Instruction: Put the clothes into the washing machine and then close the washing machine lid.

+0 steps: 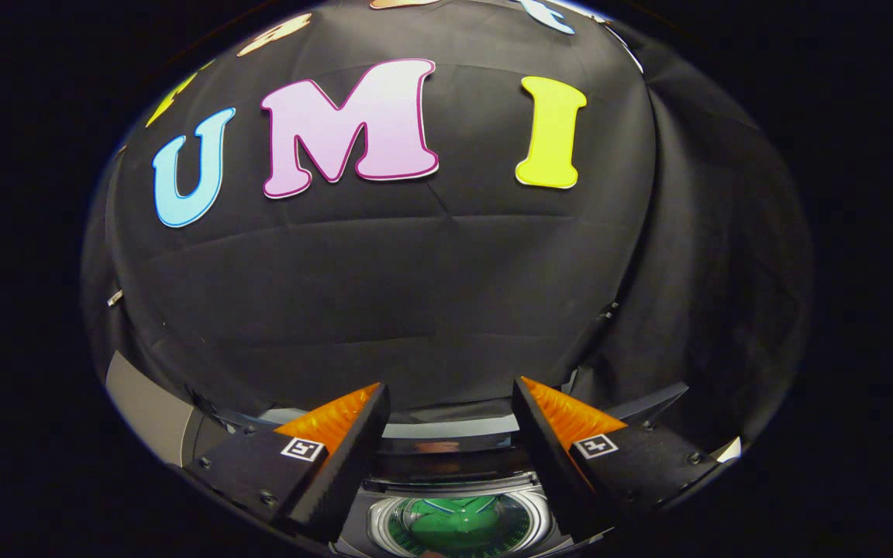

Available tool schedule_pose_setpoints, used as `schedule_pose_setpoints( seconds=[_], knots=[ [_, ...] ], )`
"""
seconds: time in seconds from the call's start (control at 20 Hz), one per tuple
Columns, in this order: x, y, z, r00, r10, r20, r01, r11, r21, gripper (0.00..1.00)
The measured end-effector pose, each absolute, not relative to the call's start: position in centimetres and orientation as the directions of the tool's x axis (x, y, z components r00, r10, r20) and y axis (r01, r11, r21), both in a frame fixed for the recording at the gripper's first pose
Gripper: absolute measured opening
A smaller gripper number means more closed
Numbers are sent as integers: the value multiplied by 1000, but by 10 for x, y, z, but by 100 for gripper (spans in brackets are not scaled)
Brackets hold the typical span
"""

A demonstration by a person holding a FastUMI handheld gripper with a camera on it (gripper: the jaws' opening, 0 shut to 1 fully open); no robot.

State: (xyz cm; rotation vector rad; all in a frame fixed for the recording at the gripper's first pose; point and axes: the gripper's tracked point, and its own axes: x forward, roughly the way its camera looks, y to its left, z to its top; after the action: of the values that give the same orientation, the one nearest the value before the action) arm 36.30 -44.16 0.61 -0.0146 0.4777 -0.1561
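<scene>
- Booth wall [431, 294] of black cloth rises beyond the fingers.
- Washing machine [446, 465] sits low, under and between the fingers; lid is up, round drum [384, 527] open to view.
- Green clothes [458, 523] lie inside the drum, below the gap between the fingers.
- Gripper [450, 403] spread wide, nothing held; it hangs above the machine, apart from the clothes.
- Small square marker [303, 449] on each finger; no readable writing on the machine.
</scene>
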Motion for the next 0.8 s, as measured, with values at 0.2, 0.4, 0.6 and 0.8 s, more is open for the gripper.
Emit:
schedule_pose_setpoints(
  seconds=[0.2, 0.4, 0.6, 0.8],
  knots=[
    [352, -439, 6, 879, -146, -455, 137, 989, -53, 100],
    [334, -438, 6, 882, -144, -449, 135, 990, -52, 100],
    [316, -437, 3, 880, -144, -453, 134, 990, -54, 100],
    [305, -436, 1, 877, -135, -461, 124, 991, -53, 100]
  ],
)
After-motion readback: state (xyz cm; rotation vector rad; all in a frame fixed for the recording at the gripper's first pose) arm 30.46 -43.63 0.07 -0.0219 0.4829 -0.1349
